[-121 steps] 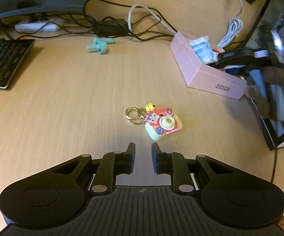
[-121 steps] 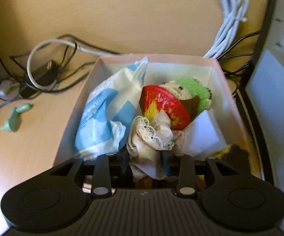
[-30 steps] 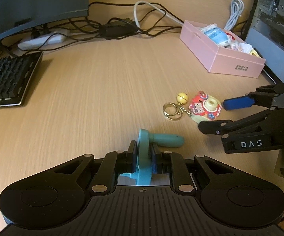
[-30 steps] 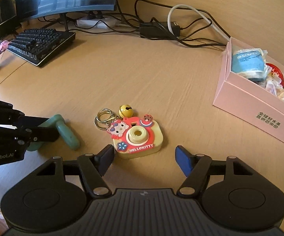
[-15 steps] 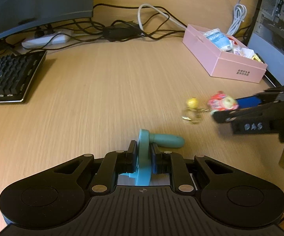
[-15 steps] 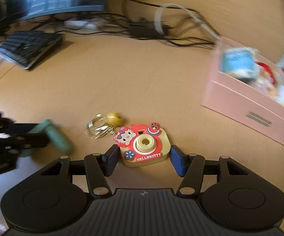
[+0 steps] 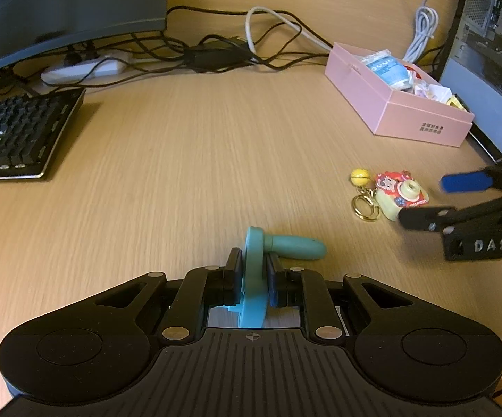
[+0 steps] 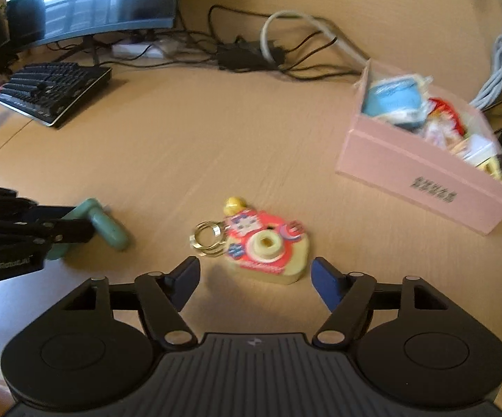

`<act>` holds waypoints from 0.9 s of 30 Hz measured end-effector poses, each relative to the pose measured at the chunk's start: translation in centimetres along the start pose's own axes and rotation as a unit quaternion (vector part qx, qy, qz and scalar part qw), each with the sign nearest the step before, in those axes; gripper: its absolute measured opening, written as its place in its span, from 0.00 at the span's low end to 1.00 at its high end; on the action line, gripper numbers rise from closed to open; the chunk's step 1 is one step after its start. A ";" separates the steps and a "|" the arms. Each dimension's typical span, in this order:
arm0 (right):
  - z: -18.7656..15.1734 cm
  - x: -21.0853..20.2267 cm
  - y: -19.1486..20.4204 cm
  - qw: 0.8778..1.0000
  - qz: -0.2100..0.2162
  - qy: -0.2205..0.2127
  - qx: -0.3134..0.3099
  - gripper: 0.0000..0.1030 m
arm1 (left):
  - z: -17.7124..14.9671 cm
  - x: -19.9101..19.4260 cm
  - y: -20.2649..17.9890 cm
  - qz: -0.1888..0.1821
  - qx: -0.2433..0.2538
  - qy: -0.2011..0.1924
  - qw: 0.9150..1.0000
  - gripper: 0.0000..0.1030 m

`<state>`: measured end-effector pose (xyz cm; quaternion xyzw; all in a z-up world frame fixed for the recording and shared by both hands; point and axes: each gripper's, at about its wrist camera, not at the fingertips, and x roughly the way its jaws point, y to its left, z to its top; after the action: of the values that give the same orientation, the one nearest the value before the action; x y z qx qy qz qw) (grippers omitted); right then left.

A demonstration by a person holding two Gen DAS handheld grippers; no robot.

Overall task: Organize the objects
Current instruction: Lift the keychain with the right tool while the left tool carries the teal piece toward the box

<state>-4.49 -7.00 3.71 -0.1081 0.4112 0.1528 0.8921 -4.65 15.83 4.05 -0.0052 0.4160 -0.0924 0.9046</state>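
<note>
My left gripper is clenched on the flat disc of the teal plastic piece; its rounded stub sticks out toward 2 o'clock over the desk. Piece looks rigid, light, smooth, so the thin disc between the pads is the sensible hold, though it may pivot if I swing fast.

My right gripper has its jaws opening, nothing pressed between them. The camera keychain lies flat on the desk just ahead of the fingertips at 12 o'clock, not quite between them, tilted askew. Ring and yellow bell trail off at its 10 to 11 o'clock side.

Judgement: keychain body is soft rubbery plastic, light, grippy, not fragile. Best hold is across the two short sides of the body; the ring and bell will dangle and swing.

Pink box sits at 2 o'clock from the right gripper, already holding several items; presumably the destination.

Right view is blurred; fine contact uncertain.
</note>
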 end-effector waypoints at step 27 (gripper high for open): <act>1.1 2.9 -1.4 0.998 0.025 0.021 0.046 0.55 | 0.2 0.1 -0.5 0.006 0.022 0.014 1.000 0.17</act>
<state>-1.46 -7.40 2.33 -0.0600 0.4389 0.1533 0.8833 -4.55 15.31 4.15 0.0188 0.4265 -0.0966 0.8991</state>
